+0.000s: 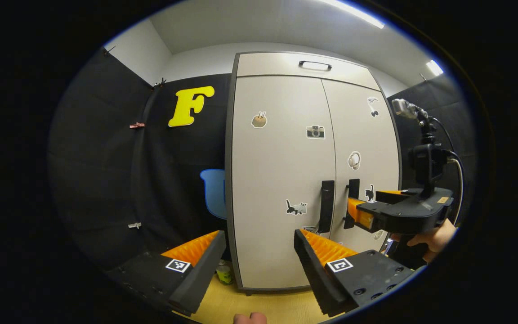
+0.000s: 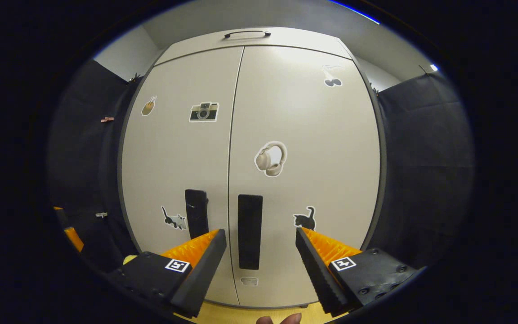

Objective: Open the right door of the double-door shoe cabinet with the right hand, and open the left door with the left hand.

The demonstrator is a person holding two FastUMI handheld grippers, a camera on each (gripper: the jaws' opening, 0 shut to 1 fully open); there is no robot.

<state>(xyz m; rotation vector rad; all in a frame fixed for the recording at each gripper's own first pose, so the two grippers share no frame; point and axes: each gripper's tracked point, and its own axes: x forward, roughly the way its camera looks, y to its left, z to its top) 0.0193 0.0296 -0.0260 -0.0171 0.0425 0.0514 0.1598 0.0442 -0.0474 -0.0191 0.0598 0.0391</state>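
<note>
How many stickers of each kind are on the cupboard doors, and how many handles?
Cat stickers: 2
Camera sticker: 1
Headphones sticker: 1
Cherries sticker: 1
Food sticker: 1
Door handles: 2
Top handle: 1
Total: 9

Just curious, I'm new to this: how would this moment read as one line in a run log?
doors: both shut | right tongs: open, lined up on right handle, not gripping | left tongs: open, farther back from left handle
</note>
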